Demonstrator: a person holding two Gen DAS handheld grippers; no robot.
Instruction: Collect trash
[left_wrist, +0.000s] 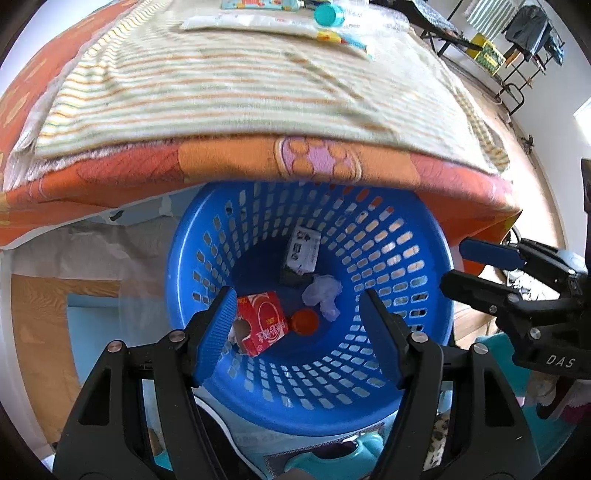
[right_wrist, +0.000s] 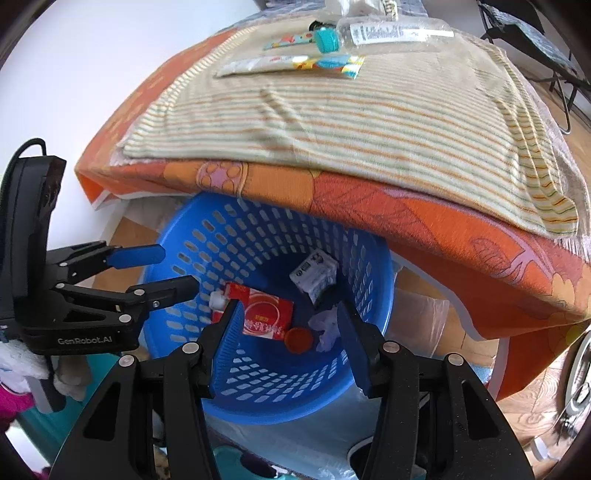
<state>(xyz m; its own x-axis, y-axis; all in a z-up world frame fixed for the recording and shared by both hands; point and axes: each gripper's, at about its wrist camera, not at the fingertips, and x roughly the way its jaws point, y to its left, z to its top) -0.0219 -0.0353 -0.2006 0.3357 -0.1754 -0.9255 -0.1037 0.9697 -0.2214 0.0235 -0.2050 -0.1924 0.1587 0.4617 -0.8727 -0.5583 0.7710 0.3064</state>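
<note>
Both over the blue basket (left_wrist: 436, 295) now, pointing down into it. Left gripper (left_wrist: 299, 295) spread wide, nothing between the jaws. Right gripper (right_wrist: 286, 314) parted too, empty. Down on the basket floor: red carton (left_wrist: 264, 323), orange cap (left_wrist: 304, 321) beside it, crumpled white tissue (left_wrist: 323, 293), white box (left_wrist: 303, 251). Beyond the basket, on the striped cloth (right_wrist: 332, 129), a clear bottle (right_wrist: 384, 33) and wrappers (right_wrist: 295, 64).
</note>
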